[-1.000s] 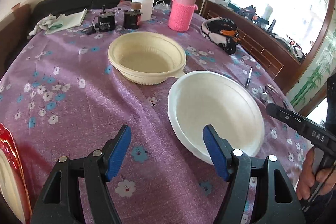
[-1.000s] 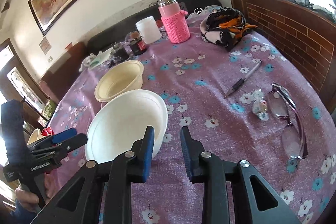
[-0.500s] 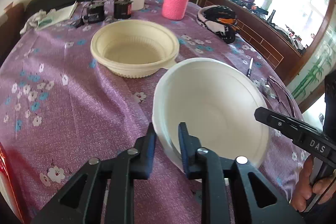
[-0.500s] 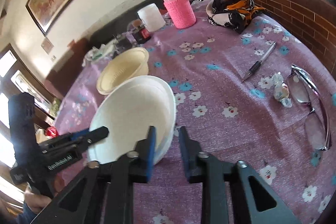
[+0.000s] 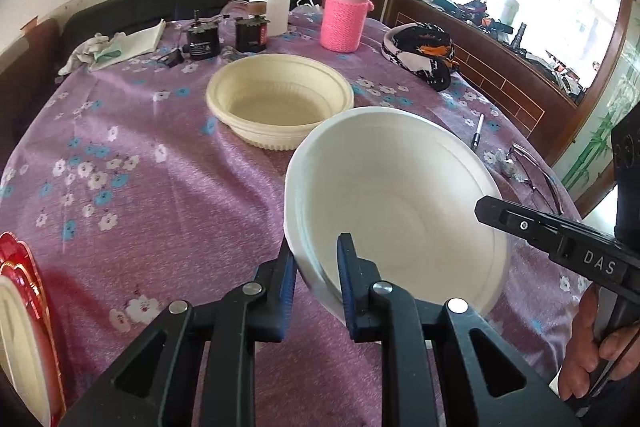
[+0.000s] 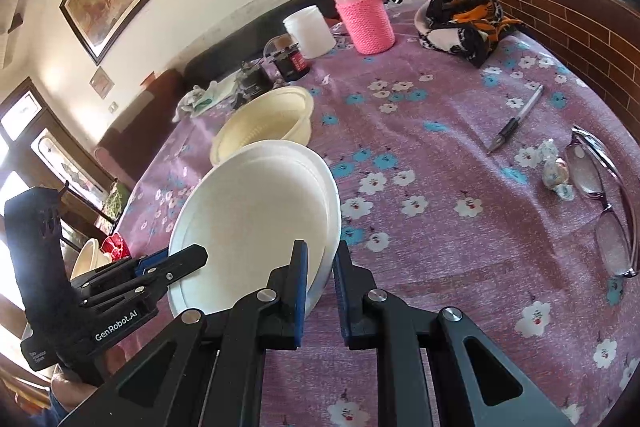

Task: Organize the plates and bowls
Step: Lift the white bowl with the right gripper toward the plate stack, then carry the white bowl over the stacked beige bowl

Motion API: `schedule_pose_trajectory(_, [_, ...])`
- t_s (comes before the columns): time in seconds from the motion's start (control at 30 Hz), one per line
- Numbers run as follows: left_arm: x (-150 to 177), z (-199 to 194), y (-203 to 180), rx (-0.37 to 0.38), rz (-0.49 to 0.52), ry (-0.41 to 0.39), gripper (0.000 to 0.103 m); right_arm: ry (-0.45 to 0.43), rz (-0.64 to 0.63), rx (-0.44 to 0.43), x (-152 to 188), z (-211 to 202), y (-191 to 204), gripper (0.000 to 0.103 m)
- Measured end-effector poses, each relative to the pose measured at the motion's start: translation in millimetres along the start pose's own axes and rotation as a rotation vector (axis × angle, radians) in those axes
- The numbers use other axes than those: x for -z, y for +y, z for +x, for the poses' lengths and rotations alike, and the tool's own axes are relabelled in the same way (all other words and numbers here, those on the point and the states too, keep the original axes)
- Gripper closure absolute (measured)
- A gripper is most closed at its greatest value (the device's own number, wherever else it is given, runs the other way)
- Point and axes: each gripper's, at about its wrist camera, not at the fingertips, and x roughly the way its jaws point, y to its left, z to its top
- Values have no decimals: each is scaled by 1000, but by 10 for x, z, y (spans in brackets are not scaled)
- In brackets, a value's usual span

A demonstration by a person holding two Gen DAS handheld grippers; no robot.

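Note:
A white bowl is tilted up off the purple flowered tablecloth, held at two spots on its rim. My left gripper is shut on its near rim. My right gripper is shut on the opposite edge of the same white bowl, which looks like two nested shells there. The right gripper also shows at the right of the left wrist view, and the left gripper at the lower left of the right wrist view. A cream bowl rests on the cloth just behind; the same cream bowl sits past the white one.
A pink flask, a white jar and small black parts stand at the back. A patterned cloth, a pen, wrapped sweets and glasses lie to the right. Red-rimmed dishes sit at the left edge.
Both grippers went from standing apart to shut on the white bowl's rim. The bowl has been tipped and lifted off the cloth between them.

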Motion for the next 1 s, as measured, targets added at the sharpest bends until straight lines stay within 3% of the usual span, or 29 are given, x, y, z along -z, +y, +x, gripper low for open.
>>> schedule_pose_trajectory(0.63, [201,-192,178,-108,16,-73,85,28,-52,-9,70,152,335,87])
schedule_pose_trajectory(1.0, [246,-283,310,-124,-5,-93,84,42,-81,-9,81,220,498,87])
